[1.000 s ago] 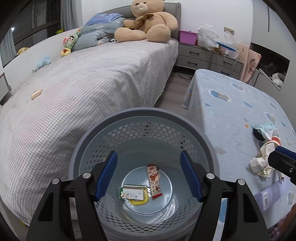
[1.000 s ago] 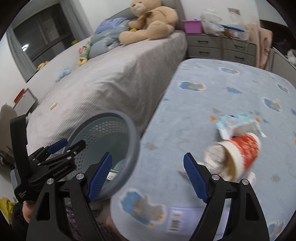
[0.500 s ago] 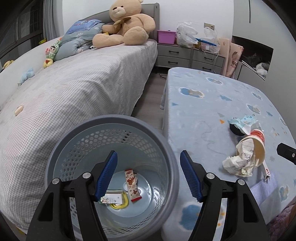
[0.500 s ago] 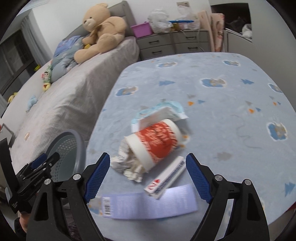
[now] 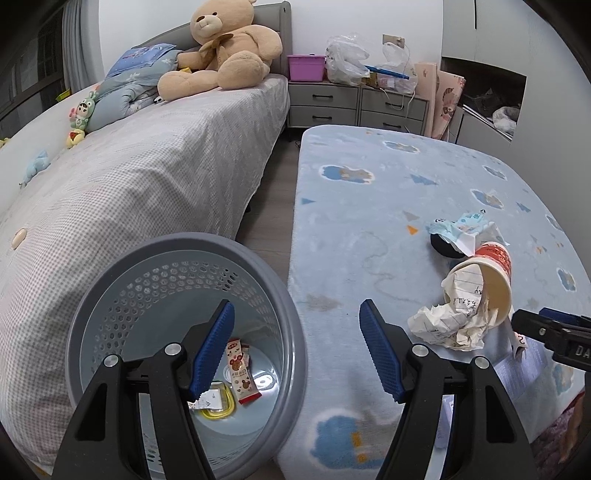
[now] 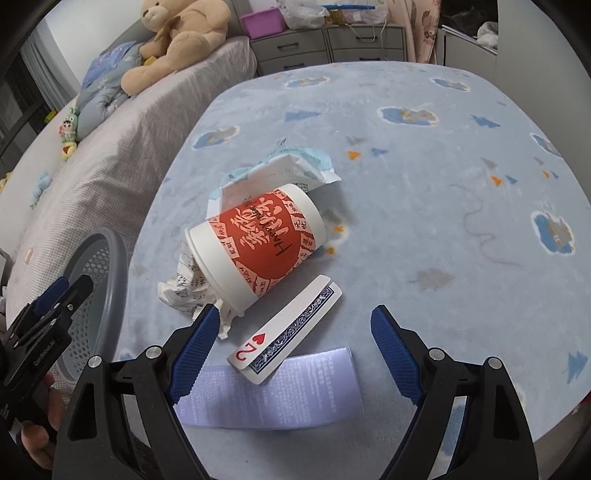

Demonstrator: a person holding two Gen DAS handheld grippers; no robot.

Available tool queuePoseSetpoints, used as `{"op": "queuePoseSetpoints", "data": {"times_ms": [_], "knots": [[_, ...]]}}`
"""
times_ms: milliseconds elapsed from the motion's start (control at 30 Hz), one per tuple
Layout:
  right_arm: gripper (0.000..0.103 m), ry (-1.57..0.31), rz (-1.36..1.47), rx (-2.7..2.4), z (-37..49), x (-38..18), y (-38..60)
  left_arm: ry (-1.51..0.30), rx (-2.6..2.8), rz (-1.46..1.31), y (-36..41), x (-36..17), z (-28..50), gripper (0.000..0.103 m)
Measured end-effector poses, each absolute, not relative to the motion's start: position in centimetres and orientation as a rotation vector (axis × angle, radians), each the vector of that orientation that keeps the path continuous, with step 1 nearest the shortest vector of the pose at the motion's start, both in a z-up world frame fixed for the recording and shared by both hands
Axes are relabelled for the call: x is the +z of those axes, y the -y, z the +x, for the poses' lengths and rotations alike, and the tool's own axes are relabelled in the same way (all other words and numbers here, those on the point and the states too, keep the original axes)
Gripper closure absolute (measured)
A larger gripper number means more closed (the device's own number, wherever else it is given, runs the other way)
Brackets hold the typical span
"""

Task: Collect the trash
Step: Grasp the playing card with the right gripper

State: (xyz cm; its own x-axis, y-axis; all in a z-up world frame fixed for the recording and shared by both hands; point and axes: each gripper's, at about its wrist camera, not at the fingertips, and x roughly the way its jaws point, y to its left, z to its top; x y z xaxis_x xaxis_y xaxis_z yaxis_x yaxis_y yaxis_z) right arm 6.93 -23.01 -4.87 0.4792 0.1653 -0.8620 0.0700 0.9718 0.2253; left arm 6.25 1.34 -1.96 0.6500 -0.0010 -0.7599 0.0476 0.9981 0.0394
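right gripper hanging wide over playing card | paper cup lying tipped, touching crumpled paper

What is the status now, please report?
Both grippers open, holding nothing. Right gripper over the playing card, beside the tipped paper cup with crumpled paper. Bin beside table, way clear.

Bedroom with plain white walls. At left, a long bed under a grey checked cover, grey padded headboard at the far end. Against that, a large tan teddy bear beside folded pale-blue bedding. Along the far wall, a grey drawer unit carrying a magenta plastic box and clear plastic bags. Grey wood-look floor between bed and pale-blue patterned table. Dark window with curtain at far left.
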Motion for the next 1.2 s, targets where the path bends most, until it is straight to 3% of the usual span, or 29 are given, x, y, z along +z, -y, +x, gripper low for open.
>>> {"op": "queuePoseSetpoints", "data": {"times_ms": [167,667,1000,1133,1200], "knots": [[0.028,-1.108,0.227,0.068,7.8,-5.9,22.5,-0.869,-0.028,0.06,-1.2,-2.1,6.5,0.036],[0.088,-1.078,0.24,0.07,7.2,-5.6,23.0,-0.87,-0.089,0.06,0.1,-2.3,6.7,0.033],[0.085,-1.093,0.237,0.07,6.8,-5.5,23.6,-0.875,-0.108,0.067,1.2,-2.5,6.8,0.033],[0.063,-1.089,0.22,0.071,6.3,-5.1,23.7,-0.878,-0.111,0.067,1.4,-2.6,6.9,0.033],[0.06,-1.099,0.21,0.073,6.3,-5.1,23.6,-0.878,-0.114,0.066,1.5,-2.6,6.9,0.033]]}}
